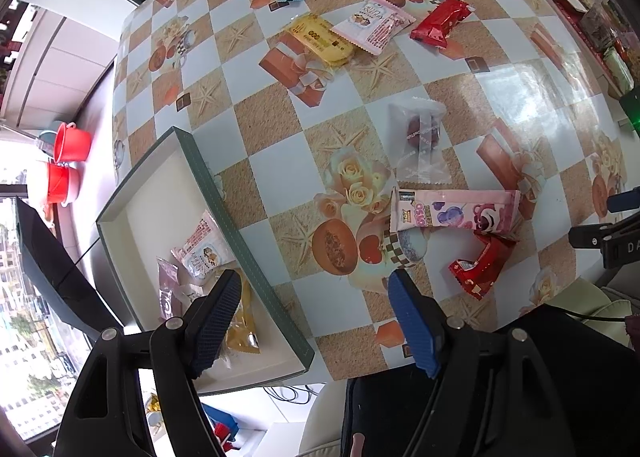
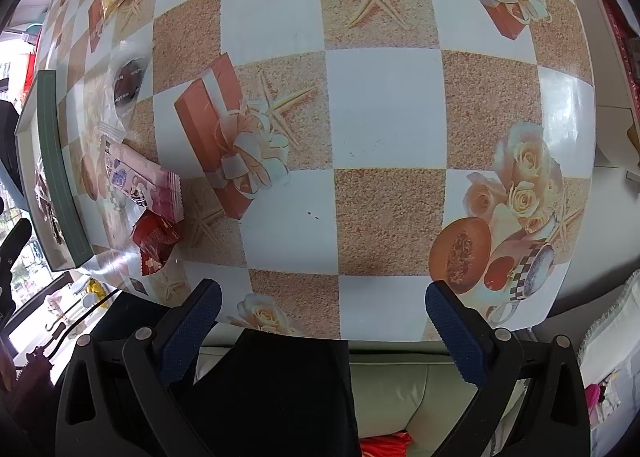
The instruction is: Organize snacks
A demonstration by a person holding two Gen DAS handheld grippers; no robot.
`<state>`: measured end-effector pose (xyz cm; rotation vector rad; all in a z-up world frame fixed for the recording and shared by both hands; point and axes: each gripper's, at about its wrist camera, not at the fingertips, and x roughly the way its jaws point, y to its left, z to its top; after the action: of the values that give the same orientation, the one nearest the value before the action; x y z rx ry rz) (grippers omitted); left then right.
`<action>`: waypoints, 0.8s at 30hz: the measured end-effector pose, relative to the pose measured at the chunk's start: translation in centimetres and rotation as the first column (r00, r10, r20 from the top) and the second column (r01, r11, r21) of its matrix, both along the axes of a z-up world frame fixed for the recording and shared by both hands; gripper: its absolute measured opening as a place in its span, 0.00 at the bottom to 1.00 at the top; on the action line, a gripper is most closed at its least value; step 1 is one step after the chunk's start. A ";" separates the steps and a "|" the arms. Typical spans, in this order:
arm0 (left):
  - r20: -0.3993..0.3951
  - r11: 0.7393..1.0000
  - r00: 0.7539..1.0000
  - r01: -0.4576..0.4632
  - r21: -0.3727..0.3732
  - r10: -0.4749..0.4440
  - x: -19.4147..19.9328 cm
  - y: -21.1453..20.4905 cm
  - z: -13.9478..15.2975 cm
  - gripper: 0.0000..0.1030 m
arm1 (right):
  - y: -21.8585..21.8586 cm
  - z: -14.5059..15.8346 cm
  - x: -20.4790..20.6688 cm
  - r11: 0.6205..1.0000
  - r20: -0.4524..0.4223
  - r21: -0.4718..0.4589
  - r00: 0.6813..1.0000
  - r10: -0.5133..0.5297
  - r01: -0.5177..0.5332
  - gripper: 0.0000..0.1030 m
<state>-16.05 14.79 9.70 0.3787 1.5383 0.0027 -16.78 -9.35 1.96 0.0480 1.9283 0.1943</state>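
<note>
Both jaws are standing spread and empty: your left gripper point(image 1: 316, 321) is hovering over the box point(image 1: 224, 193) edge, your right gripper point(image 2: 320, 331) idling. You are between picks; next, reach for the red wrapper point(image 1: 482, 263) beside the pink packet point(image 1: 456, 211).

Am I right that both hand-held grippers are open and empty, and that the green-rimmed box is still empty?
Not quite: the green-rimmed box already holds several wrapped snacks, as the left wrist view shows. The left hand-held gripper and right hand-held gripper are indeed open and empty.
</note>
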 end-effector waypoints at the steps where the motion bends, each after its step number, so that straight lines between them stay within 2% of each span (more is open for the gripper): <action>1: 0.000 1.000 1.000 -0.002 0.000 0.002 -0.1 0.0 0.0 0.77 | 0.0 0.0 0.0 1.000 0.001 0.000 1.000 0.000 0.000 1.00; 24: 0.001 1.000 1.000 -0.011 -0.001 0.011 -0.2 0.2 0.0 0.77 | 0.1 0.1 -0.1 1.000 0.004 -0.003 1.000 0.011 -0.011 1.00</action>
<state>-16.28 14.98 9.65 0.3689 1.5398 0.0104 -16.93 -9.24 2.08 0.0347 1.9247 0.1984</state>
